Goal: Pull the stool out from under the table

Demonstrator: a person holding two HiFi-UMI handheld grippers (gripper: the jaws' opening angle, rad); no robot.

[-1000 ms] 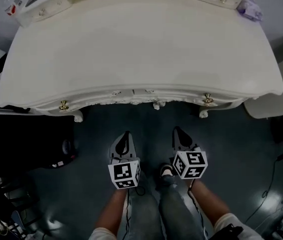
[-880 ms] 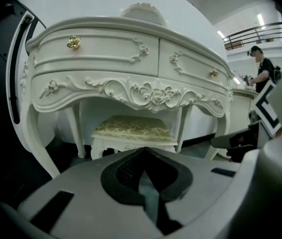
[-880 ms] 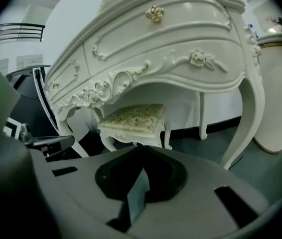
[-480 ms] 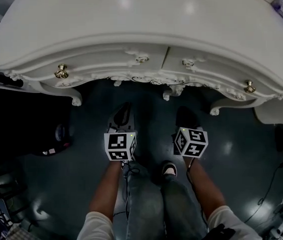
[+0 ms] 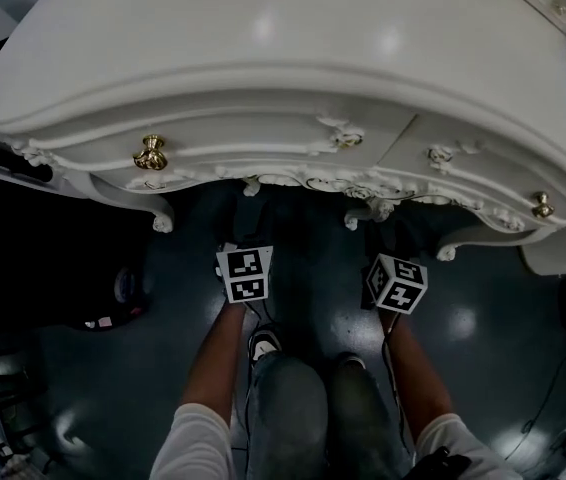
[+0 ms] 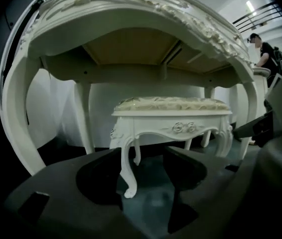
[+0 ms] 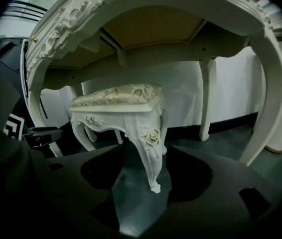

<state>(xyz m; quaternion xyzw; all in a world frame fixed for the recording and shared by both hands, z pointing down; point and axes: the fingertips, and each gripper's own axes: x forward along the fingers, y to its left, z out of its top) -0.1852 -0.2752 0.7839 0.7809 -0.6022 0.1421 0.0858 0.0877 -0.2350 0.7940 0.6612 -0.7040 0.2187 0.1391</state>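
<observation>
Opening, the left gripper (image 6: 142, 156) holds its jaws wide apart and grips nothing; a curved front leg (image 6: 126, 169) of the stool (image 6: 173, 114) shows in the gap, close to the left jaw, with no pad pressing on it; the stool stands fully under the white table (image 6: 131, 14); the right gripper (image 7: 148, 151) is likewise opening, jaws wide, a rose-carved leg (image 7: 151, 169) in its gap, unheld.
</observation>
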